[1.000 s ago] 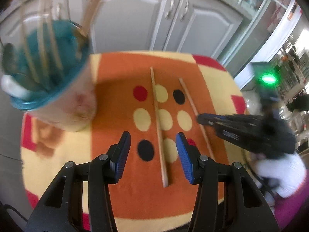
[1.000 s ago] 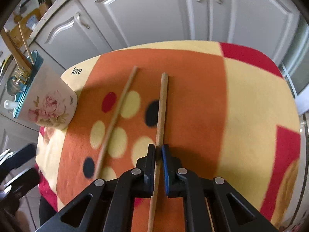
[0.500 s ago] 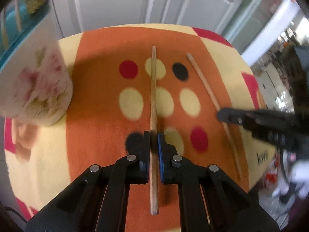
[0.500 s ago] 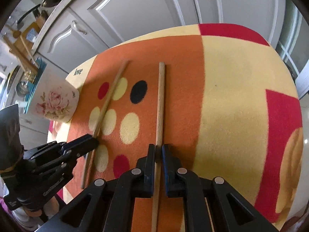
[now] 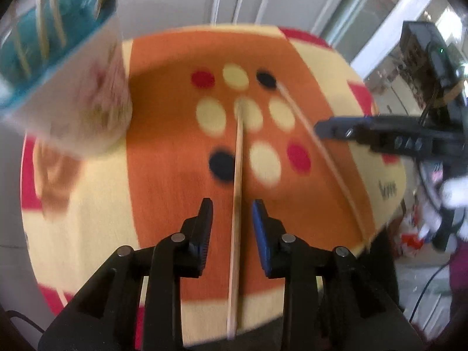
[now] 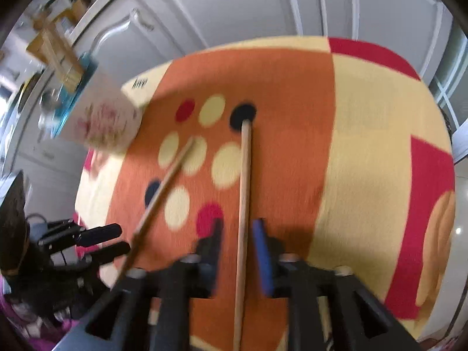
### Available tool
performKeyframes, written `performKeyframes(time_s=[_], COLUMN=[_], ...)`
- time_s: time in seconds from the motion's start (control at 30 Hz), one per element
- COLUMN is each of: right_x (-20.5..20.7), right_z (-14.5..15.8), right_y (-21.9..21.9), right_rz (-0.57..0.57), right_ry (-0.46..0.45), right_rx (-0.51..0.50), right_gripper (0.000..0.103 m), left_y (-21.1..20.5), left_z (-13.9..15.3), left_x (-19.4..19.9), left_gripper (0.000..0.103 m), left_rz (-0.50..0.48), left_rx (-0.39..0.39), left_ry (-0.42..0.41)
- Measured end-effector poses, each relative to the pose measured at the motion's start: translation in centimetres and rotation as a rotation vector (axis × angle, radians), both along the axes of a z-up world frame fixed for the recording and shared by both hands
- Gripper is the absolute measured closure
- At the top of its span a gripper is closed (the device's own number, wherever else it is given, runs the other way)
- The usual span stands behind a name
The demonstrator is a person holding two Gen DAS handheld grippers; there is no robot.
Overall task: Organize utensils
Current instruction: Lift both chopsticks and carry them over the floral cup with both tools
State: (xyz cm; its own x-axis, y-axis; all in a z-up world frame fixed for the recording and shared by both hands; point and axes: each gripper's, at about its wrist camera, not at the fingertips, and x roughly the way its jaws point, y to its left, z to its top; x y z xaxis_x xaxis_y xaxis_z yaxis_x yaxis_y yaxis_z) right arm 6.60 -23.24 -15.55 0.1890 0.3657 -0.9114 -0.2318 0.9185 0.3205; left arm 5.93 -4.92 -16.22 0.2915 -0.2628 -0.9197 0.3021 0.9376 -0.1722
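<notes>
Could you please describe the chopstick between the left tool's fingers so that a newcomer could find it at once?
Start at the round table's orange and yellow cloth with its coloured dots. Two wooden chopsticks lie there, and this chopstick is the one nearer the floral utensil cup. Unlike the other chopstick, its tip rests on a cream dot, and it runs between the opening jaws of the left tool.

Your left gripper (image 5: 232, 219) is opening at bottom centre, one chopstick (image 5: 237, 181) running between its pads untouched. Your right gripper (image 5: 324, 128) reaches in from the right over a second chopstick (image 5: 336, 172). The floral cup (image 5: 87, 99) sits upper left on the orange cloth (image 5: 175, 175).
</notes>
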Motion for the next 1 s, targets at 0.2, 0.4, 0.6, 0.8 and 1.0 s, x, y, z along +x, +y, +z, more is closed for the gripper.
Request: performKeyframes(time_s=[0.2, 0.4, 0.6, 0.8, 1.0], right_x=[3.9, 5.9, 6.0, 4.3, 2.0], right_z=[-0.7, -1.5, -1.3, 3.1, 8.8], right_y=[1.6, 2.5, 2.4, 1.6, 1.0], right_rz=[0.022, 0.036, 0.062, 0.069, 0.084], right_ry=[-0.017, -0.027, -0.042, -0.115, -0.215], right_rx=[-0.046, -0.082, -0.070, 0.047, 0.113], right_gripper=[0.072, 0.088, 0.095, 0.096, 0.096], left_y=[-2.6, -3.5, -3.0, -0.1, 3.3], left_z=[-1.0, -2.2, -1.1, 4.5, 10.8], left_x=[3.9, 5.1, 4.6, 2.3, -0.4], left_gripper=[0.076, 0.077, 0.099, 0.099, 0.099], left_rz=[0.031, 0.039, 0.027, 0.047, 0.048], left_rx=[0.078, 0.128, 0.059, -0.059, -0.145], left_ry=[-0.038, -0.042, -0.035, -0.113, -0.216])
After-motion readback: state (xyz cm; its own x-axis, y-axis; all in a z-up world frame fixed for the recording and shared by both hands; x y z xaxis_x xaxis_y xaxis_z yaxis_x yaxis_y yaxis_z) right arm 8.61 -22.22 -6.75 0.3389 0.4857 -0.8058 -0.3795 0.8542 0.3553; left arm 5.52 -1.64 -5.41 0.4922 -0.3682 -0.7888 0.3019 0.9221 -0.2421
